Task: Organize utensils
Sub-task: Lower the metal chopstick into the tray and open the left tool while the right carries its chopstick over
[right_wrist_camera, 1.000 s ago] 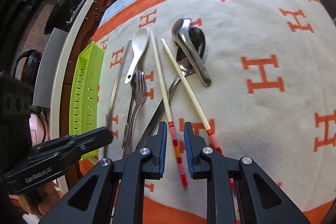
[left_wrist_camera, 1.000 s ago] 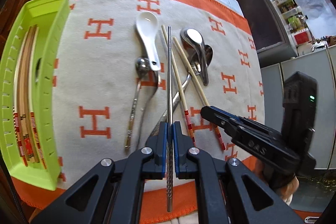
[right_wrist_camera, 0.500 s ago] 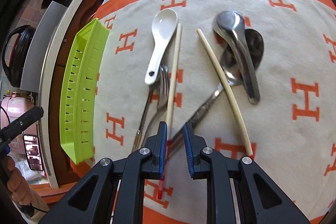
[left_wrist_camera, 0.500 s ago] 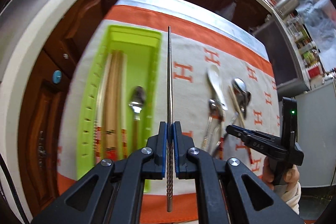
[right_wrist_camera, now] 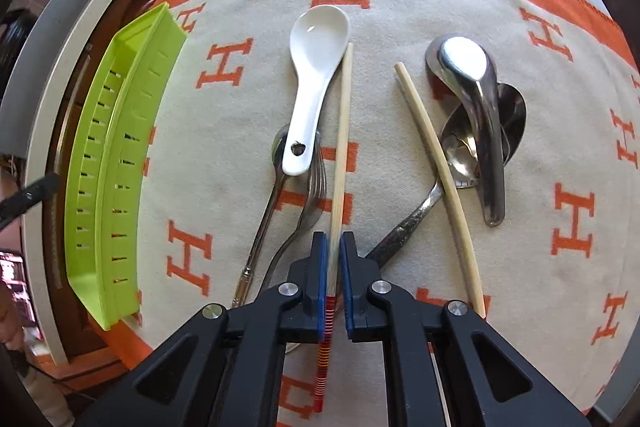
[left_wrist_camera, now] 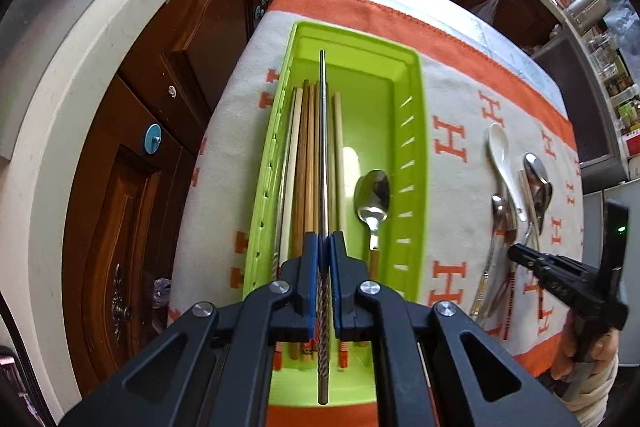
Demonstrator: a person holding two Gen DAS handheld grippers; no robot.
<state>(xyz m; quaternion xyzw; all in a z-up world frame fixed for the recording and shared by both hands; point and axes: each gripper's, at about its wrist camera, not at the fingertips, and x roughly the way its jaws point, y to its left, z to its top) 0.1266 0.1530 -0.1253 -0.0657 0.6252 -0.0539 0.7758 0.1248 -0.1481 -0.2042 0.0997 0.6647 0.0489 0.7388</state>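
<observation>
My left gripper [left_wrist_camera: 324,239] is shut on a metal chopstick [left_wrist_camera: 323,147], held lengthwise above the green tray [left_wrist_camera: 416,147]. Several wooden chopsticks [left_wrist_camera: 306,167] and a metal spoon [left_wrist_camera: 373,197] lie in the tray. My right gripper [right_wrist_camera: 331,239] points down at the cloth. Its jaws are closing on a cream chopstick [right_wrist_camera: 342,147] with a red-striped end, which sits between the pads. Beside it lie a second cream chopstick [right_wrist_camera: 436,163], a white ceramic spoon [right_wrist_camera: 316,43], a fork [right_wrist_camera: 312,195] and a steel soup spoon [right_wrist_camera: 476,95].
The beige cloth with orange H marks [right_wrist_camera: 224,67] covers the table. The tray [right_wrist_camera: 104,163] stands at its left edge, with wooden cabinets [left_wrist_camera: 168,107] beyond. More metal spoons [right_wrist_camera: 460,155] cross under the loose chopstick. A hand [left_wrist_camera: 588,359] holds the right gripper.
The left gripper carried the metal chopstick leftwards from the utensil pile to above the tray. The right gripper shifted onto the left cream chopstick and its jaws narrowed around it.
</observation>
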